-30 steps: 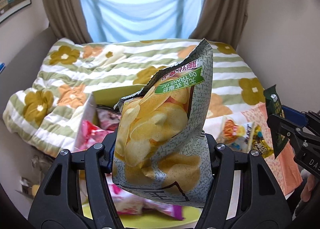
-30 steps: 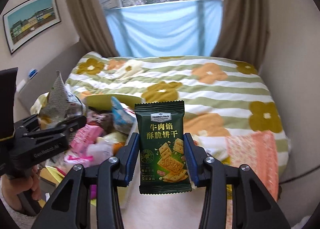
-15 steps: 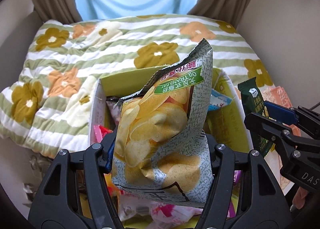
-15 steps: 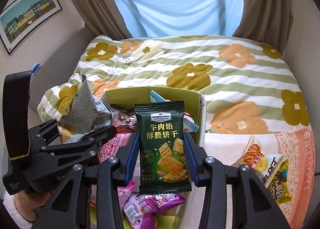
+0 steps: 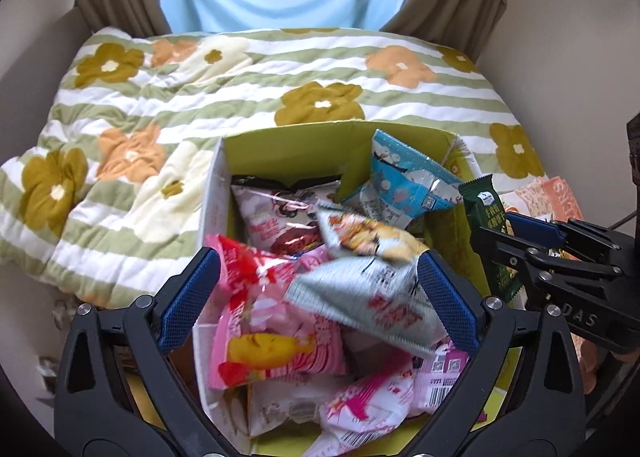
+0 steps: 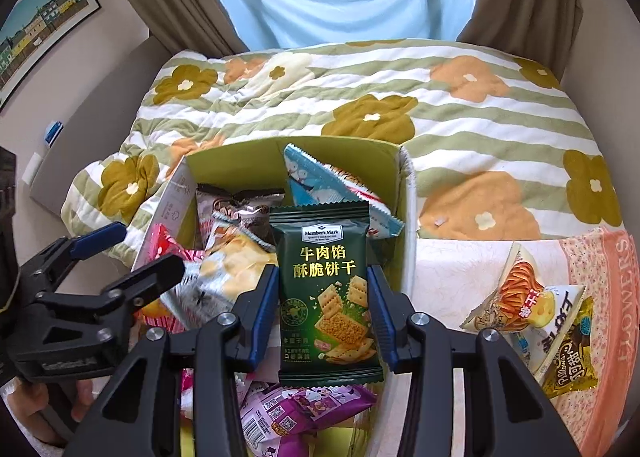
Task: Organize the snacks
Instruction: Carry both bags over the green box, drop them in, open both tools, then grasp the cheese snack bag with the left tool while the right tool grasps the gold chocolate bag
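Observation:
A green-lined cardboard box (image 5: pixel 288 145) holds several snack packets. My left gripper (image 5: pixel 318 291) is open above it. The grey chip bag (image 5: pixel 372 289) lies blurred between the jaws, loose on the pile; it also shows in the right wrist view (image 6: pixel 224 273). My right gripper (image 6: pixel 323 301) is shut on a dark green cracker packet (image 6: pixel 326 297), held upright over the box's right side. The packet also shows at the right in the left wrist view (image 5: pixel 486 213).
The box (image 6: pixel 404 217) stands against a flowered, striped quilt (image 6: pixel 440 105). A few loose snack bags (image 6: pixel 536 313) lie on a white and pink cloth to the right of the box. Curtains and a window are behind the bed.
My left gripper has opened and let go of the chip bag, which has dropped into the box. Both grippers have moved forward and down over the box. The right still holds the green packet.

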Demonstrator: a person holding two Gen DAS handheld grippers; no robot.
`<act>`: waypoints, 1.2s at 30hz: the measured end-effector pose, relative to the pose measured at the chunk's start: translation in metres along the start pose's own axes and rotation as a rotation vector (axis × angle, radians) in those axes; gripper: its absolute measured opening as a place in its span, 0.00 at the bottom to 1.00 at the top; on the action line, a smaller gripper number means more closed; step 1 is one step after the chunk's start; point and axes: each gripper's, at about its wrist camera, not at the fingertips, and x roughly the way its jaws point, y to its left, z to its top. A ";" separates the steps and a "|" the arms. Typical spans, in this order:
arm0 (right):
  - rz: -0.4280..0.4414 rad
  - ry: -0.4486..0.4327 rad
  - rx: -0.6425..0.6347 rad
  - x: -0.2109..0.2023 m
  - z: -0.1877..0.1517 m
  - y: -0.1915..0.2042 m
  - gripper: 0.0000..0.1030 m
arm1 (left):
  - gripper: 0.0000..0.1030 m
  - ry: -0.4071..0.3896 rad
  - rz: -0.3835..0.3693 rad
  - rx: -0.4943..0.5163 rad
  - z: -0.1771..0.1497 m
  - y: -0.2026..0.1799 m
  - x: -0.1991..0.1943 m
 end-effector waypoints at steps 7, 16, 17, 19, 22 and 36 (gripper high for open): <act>0.009 -0.006 0.000 0.006 0.002 0.002 0.75 | 0.96 0.004 0.034 -0.033 -0.011 0.010 -0.004; 0.041 -0.024 -0.012 -0.012 -0.015 0.005 0.83 | 0.96 0.013 0.053 -0.063 -0.033 0.015 -0.016; 0.041 -0.025 -0.014 -0.014 -0.017 0.006 0.83 | 0.96 0.010 0.056 -0.062 -0.034 0.014 -0.019; 0.043 -0.031 -0.014 -0.020 -0.020 0.008 0.83 | 0.96 0.001 0.058 -0.062 -0.037 0.014 -0.026; 0.036 -0.055 -0.016 -0.030 -0.024 0.014 0.83 | 0.96 -0.004 0.052 -0.064 -0.040 0.013 -0.036; 0.053 -0.092 0.033 -0.059 -0.052 0.021 0.83 | 0.96 -0.040 -0.026 -0.046 -0.054 -0.008 -0.062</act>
